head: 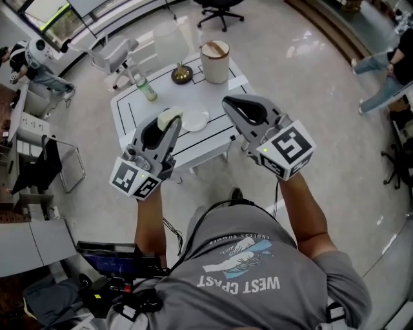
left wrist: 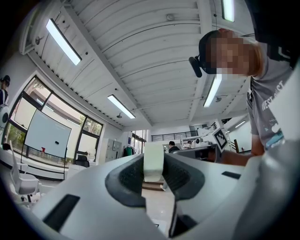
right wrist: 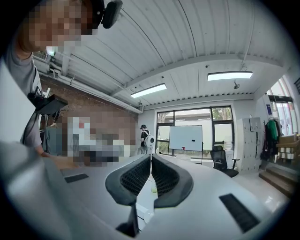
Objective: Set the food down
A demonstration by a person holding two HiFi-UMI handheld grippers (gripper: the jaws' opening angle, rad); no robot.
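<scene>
Head view, looking steeply down. The person holds both tools out over the near edge of a white tabletop (head: 132,106) marked with black lines.

Left tongs (head: 169,124): clenched on the food (head: 170,116), a pale cream block. Left gripper view confirms it: the food (left wrist: 153,161) stands upright between the two dark ribbed pads, both pads pressed to its sides and its top rising above the left tongs (left wrist: 153,174). The food is held up in the tongs, not on any surface. In the head view it sits over the near-left part of the tabletop, just left of a small white plate (head: 195,120). The plate holds nothing.

Right tongs (head: 227,103): clenched, nothing in them. Right gripper view shows the pads meeting along one thin seam at the tips of the right tongs (right wrist: 151,164). They sit near the plate's right side, apart from the food.

Far side of the tabletop:
- green-capped bottle (head: 146,88) at far left
- dark round dish with a brass rim (head: 182,75) in the middle
- white canister with a wooden lid (head: 215,62) at far right, just beside the dish

A white chair (head: 115,55) stands off the far-left corner. A black office chair (head: 220,9) stands farther back.
</scene>
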